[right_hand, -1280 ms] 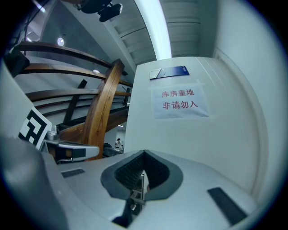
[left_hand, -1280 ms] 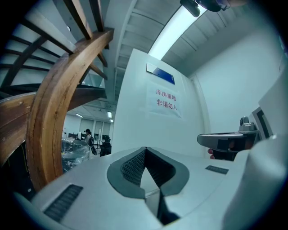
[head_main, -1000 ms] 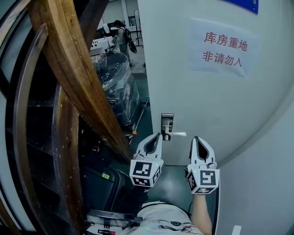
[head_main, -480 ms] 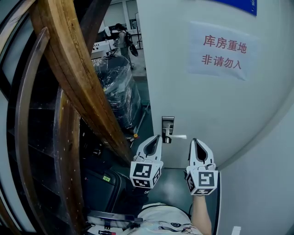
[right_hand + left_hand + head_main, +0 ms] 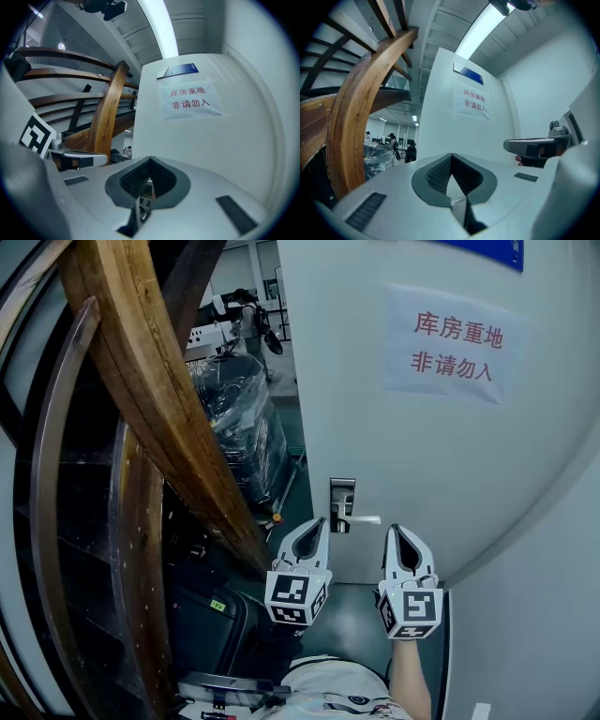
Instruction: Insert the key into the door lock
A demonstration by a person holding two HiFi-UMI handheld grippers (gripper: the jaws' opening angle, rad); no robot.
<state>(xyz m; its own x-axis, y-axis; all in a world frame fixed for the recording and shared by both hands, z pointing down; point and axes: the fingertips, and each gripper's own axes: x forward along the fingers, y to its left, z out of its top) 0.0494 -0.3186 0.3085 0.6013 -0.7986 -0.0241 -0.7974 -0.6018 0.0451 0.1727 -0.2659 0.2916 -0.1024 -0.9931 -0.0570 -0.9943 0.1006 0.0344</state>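
A white door (image 5: 450, 456) carries a silver lock plate (image 5: 342, 493) with a lever handle (image 5: 363, 518) near its left edge. My right gripper (image 5: 401, 532) is held level just below and right of the handle, short of the door. Its jaws are shut on a small silvery key (image 5: 147, 191), seen only in the right gripper view between the black pads. The left gripper (image 5: 315, 522) hovers beside it, below and left of the lock plate. Its jaws are shut, with nothing visible between them (image 5: 451, 157).
A thick curved wooden stair rail (image 5: 159, 399) rises close on the left. Behind it stands plastic-wrapped equipment (image 5: 234, 409), and a person (image 5: 251, 317) is far off in the room beyond. A paper sign with red characters (image 5: 457, 343) hangs on the door.
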